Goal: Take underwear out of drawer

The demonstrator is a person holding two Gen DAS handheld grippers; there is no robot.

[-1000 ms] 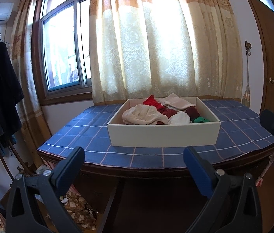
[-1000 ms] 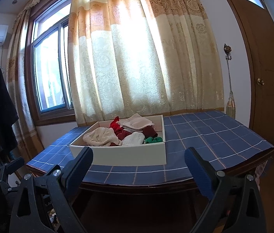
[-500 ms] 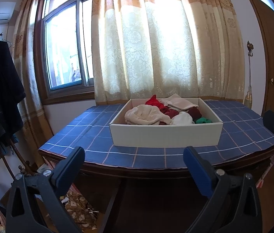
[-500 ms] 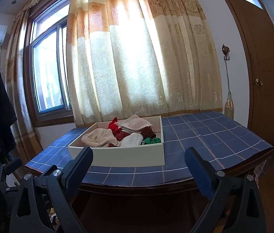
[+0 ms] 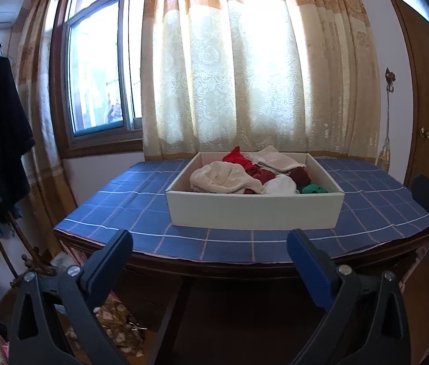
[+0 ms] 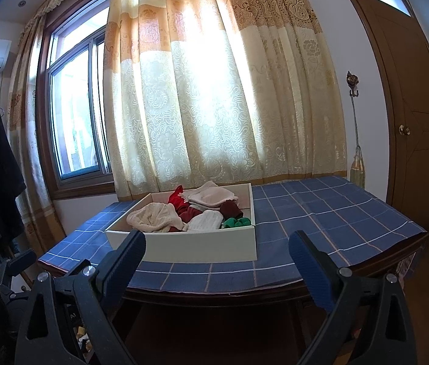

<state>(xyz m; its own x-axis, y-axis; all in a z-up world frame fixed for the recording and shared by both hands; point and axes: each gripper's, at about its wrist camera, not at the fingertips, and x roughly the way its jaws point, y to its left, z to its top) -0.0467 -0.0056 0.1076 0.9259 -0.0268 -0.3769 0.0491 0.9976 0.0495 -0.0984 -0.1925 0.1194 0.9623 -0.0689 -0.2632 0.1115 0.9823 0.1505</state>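
Both grippers, left gripper (image 5: 209,251) and right gripper (image 6: 217,251), spread wide, holding nothing, short of the table (image 5: 117,203) edge. White drawer (image 5: 254,210) sits on the blue checked cloth, underwear (image 5: 244,175) piled inside, cream, red, white, green pieces, untouched.

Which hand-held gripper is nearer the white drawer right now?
Right, marginally. Right hand-held gripper faces the white drawer from front-right; left hand-held gripper sits squarely before it. Both open, short of the table.
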